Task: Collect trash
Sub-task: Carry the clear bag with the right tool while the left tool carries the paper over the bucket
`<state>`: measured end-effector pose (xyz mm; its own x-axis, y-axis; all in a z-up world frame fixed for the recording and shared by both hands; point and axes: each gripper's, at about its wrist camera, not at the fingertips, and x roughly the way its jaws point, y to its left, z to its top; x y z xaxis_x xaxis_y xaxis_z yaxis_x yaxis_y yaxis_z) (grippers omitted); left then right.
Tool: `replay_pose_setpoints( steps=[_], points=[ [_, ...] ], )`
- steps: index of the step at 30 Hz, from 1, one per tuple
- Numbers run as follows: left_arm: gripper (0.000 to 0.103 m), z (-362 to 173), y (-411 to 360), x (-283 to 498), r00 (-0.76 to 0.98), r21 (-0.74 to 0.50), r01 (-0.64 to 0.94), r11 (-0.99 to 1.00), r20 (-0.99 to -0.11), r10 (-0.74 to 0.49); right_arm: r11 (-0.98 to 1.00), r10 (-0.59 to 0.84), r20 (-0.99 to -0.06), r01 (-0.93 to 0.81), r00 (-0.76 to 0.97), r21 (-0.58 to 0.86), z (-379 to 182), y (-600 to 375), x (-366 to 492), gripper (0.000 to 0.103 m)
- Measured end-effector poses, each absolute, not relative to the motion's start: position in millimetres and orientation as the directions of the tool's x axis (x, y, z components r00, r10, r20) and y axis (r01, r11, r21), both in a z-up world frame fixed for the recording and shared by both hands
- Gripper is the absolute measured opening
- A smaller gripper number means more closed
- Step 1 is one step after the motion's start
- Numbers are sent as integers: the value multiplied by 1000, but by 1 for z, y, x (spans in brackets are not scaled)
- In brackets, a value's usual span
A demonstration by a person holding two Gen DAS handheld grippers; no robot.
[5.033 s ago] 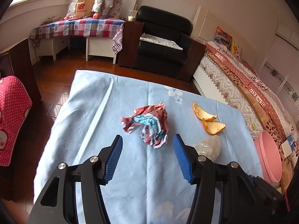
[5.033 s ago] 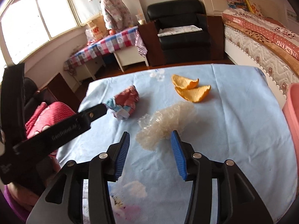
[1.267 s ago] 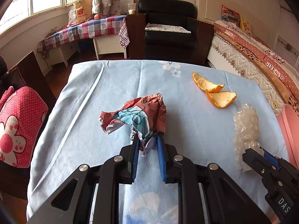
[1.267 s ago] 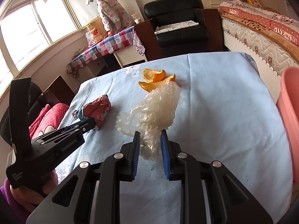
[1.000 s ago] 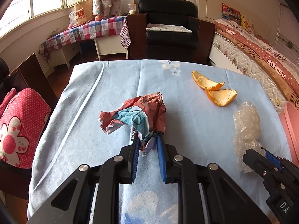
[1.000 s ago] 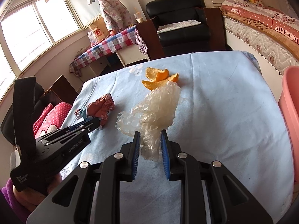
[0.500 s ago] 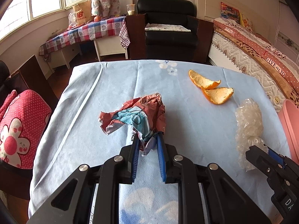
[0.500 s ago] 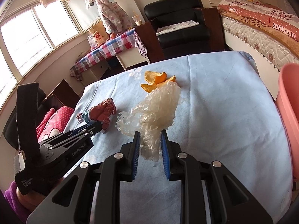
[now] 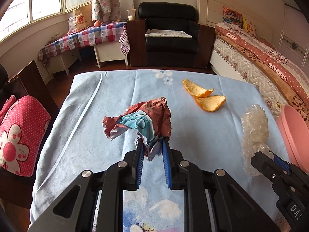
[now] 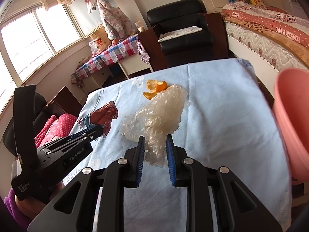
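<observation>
Listing from the left: a red polka-dot cushion with a white flower sits off the tabletop's left edge, beside the pale-blue floral cloth covering the tabletop. Next, the left gripper, black with blue pads, has its jaws closed narrowly on the lower tail of a crumpled red-and-light-blue printed paper wrapper; the wrapper's body stands up and forward from the pads, above the cloth. In the right wrist view the same wrapper shows at the left gripper's tip, with a purple sleeve below it. Further right and farther back, two curved orange peel pieces lie on the cloth, touching each other and held by nothing. Next right, the right gripper, same build, has its jaws drawn in on the narrow end of a wad of clear bubble-wrap plastic, which fans out ahead of the pads and hides part of the peel in that view. At the far right, a pink plastic bin stands just past the tabletop's right edge, near the plastic wad. Beyond it, a bed with a red patterned cover runs along the wall.
</observation>
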<state>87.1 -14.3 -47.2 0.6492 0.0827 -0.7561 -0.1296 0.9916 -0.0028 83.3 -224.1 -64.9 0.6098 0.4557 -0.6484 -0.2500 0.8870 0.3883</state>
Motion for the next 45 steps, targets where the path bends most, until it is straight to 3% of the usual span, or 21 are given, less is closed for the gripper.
replay_pose_setpoints(
  steps=[15, 29, 45],
  points=[
    [17, -3, -68, 57, 729, -29, -3, 1000, -684, -18, 918, 362, -582, -167, 728, 361, -32, -279, 48, 22],
    [17, 14, -144, 45, 746, -46, 165, 985, -648, -155, 952, 169, -564, 14, 808, 305, -16, -350, 26, 22],
    [18, 8, -269, 81, 691, -54, 348, 936, -660, -295, 933, 1, -626, 224, 780, 282, -39, -439, 30, 22]
  ],
)
